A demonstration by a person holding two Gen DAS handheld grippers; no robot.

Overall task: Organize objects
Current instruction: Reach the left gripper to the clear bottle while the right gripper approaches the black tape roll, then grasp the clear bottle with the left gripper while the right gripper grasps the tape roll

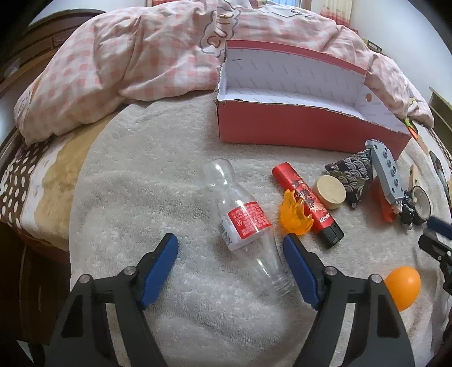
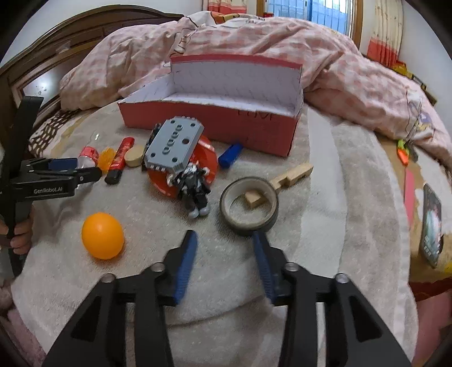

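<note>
A red box (image 1: 296, 130) stands open at the back of the pale towel (image 1: 169, 175), against the pink quilt (image 1: 127, 56). The clear bottle (image 1: 248, 228) lies between the parted jaws of the left gripper (image 1: 230, 248), unpressed. The right gripper (image 2: 224, 240) gapes empty just short of the tape roll (image 2: 248, 225), an orange ball (image 2: 102, 235) to its left.

Soft indoor light, perhaps from the window (image 2: 310, 11); fisheye edges bend, slightly blurred.
</note>
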